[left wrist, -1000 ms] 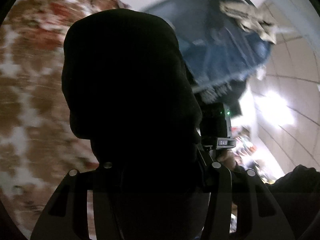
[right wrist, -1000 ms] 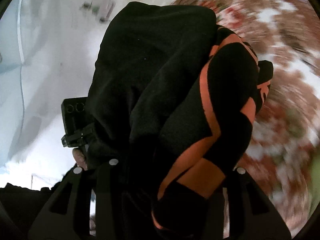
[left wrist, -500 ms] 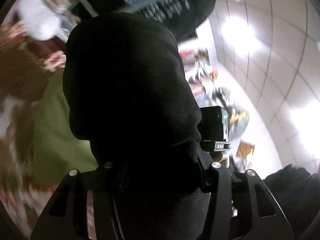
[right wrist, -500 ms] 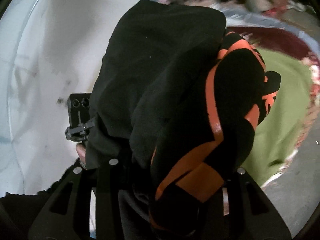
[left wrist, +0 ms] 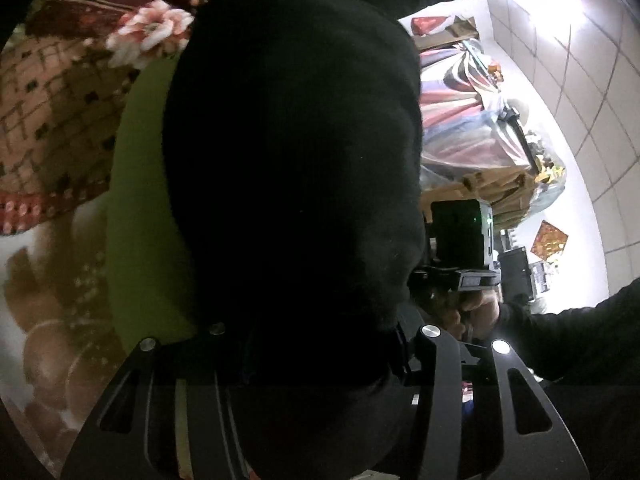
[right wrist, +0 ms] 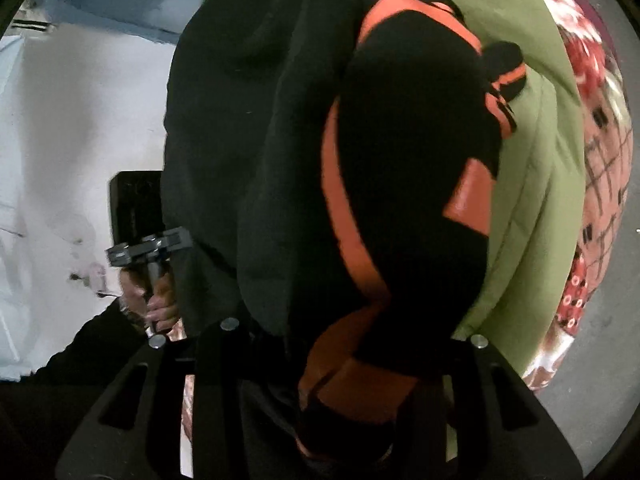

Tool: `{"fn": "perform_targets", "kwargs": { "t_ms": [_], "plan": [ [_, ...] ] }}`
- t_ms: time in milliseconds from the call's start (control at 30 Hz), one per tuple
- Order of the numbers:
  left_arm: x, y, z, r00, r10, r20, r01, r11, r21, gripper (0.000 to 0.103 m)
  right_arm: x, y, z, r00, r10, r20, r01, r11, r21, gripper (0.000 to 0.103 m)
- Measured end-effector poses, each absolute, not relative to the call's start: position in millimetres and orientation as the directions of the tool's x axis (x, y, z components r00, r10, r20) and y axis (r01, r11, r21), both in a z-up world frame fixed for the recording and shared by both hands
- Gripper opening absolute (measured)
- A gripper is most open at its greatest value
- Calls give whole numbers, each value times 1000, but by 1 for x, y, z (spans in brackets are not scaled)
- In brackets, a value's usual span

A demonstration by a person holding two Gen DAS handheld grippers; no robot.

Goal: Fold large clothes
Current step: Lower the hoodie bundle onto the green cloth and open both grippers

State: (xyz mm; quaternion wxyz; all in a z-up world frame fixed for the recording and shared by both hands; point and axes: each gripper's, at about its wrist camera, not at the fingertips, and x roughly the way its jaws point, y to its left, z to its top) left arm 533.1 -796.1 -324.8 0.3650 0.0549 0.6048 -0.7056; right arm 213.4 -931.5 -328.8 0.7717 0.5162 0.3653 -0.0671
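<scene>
Gripping a bunched black garment (left wrist: 296,184) w/ orange stripes, left gripper (left wrist: 308,408) & right gripper (right wrist: 320,408) are each clamping an edge, carrying it above green cloth (right wrist: 532,200); next, I judge, it's needing lowering & spreading flat.

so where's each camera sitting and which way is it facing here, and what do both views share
Left wrist view: sits on the left gripper, looking along its fingers into a bunched black garment clamped there; the person's right hand and dark sleeve show at right.
Right wrist view: sits on the right gripper, facing the same garment's black and orange folds; the left hand shows at left.
Shared: the black garment, the green cloth behind it, the patterned red cover.
</scene>
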Motion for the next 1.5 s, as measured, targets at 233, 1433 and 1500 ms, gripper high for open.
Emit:
{"fn": "perform_targets", "kwargs": {
  "t_ms": [233,1433,1500],
  "plan": [
    [511,-813,-308,-582,-388,-715,768,27,-640,82,202,-937,-344,680,242,-692,534,483,694,54],
    [493,-835,-238,41,-372,-927,933,347,-97,99,218,-852,-354,241,11,-970,591,792,156,87],
    [489,-823,-220,117,-369,-922,922,385,-37,99,208,-853,-332,237,-58,-970,596,797,98,88]
  ]
}}
